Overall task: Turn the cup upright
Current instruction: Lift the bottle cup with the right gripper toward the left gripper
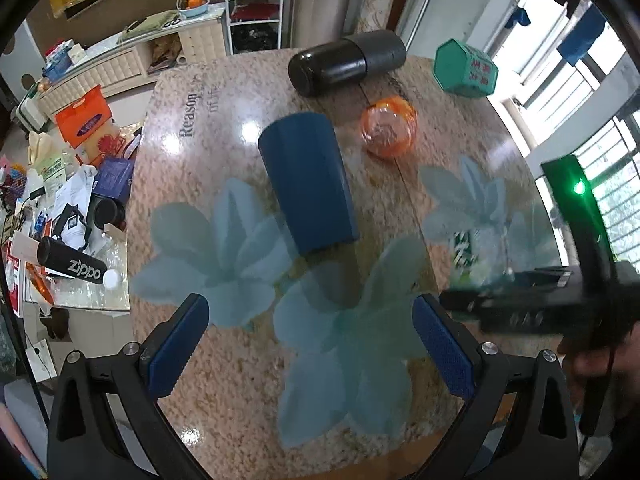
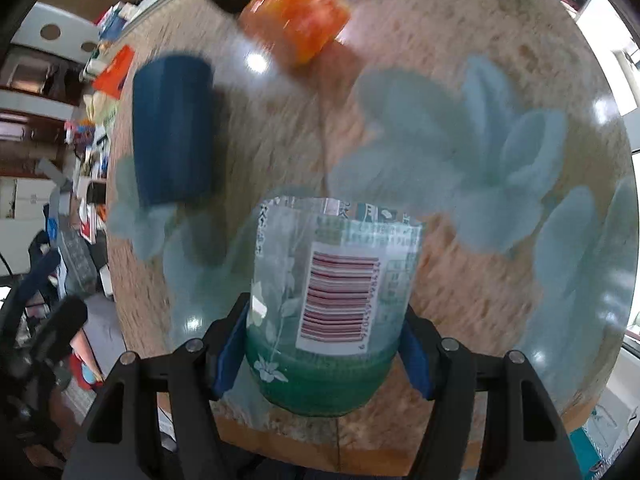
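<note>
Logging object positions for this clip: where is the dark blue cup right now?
The dark blue cup lies on its side mid-table in the left wrist view, ahead of the open left gripper, with the orange cup to its right.

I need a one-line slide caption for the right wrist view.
Right gripper shut on a clear labelled cup above the flowered table; blue cup beside.

A: How does the left gripper (image 1: 311, 344) sit?

B: Low at six o'clock in its own view, blue pads (image 1: 178, 346) spread wide, nothing between them.

A: And the right gripper (image 2: 324, 354)?

B: Also at six o'clock, jaws pressed against something on both sides. From the left camera its dark body shows at about three o'clock.
</note>
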`<state>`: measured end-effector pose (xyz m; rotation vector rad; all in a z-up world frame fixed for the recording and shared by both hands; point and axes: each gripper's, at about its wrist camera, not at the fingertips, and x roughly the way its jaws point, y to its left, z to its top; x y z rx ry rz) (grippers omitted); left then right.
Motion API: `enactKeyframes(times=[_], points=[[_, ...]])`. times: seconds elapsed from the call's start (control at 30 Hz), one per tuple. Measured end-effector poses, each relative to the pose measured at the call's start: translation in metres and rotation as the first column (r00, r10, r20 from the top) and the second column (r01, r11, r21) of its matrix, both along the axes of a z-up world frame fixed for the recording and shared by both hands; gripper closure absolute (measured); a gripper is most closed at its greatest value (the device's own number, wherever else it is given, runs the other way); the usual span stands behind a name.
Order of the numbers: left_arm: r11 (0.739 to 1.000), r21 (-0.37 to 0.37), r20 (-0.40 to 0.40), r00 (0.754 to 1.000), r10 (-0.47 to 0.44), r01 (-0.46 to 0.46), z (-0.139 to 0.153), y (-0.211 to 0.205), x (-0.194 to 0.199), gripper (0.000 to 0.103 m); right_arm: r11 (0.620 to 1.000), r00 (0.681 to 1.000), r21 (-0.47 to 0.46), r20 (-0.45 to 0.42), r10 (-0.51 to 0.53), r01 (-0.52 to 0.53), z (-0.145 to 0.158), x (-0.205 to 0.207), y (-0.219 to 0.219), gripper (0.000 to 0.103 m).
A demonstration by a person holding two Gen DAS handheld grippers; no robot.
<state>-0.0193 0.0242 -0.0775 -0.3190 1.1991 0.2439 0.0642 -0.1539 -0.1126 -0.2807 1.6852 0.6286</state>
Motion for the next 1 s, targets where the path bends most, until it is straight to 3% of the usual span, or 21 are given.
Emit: enactKeyframes(times=[0.27,0.53,0.63,0.73,0.87,1.0], points=[[0.999,-0.011,-0.021,0.999,-0.03,0.03,-0.007,-0.003,-0.007,0.001,0.997,0.999,-0.068,-0.005,0.043,-0.043,-0.023,-0.033,0.033,0.038],[0.999,-0.019,-0.033,0.999,-0.026,0.025,-0.011,0.004,-0.013,0.001,0.992,0.998,-0.108,0.011,0.065,-0.064,-0.036,-0.007,0.052,0.037],[0.999,-0.022,-0.036,0.999,-0.024,0.023,-0.011,0.006,-0.014,0.001,0.99,0.997,-0.12,0.012,0.073,-0.071,-0.039,-0.017,0.055,0.037],[1.0,-0.019,-0.034,0.999,-0.023,0.022,-0.011,0.007,-0.016,0.001,0.991,0.998,-0.12,0.007,0.066,-0.065,-0.04,-0.017,0.054,0.016],[1.0,-0.022,-0.027,0.999,-0.019,0.019,-0.011,0.011,-0.02,0.001,0.992,0.998,-0.113,0.01,0.057,-0.056,-0.046,-0.018,0.055,0.005],[1.0,-0.02,-0.022,0.999,-0.023,0.022,-0.009,0.013,-0.024,0.001,0.994,0.998,-0.1,0.016,0.054,-0.053,-0.035,-0.013,0.051,0.002]])
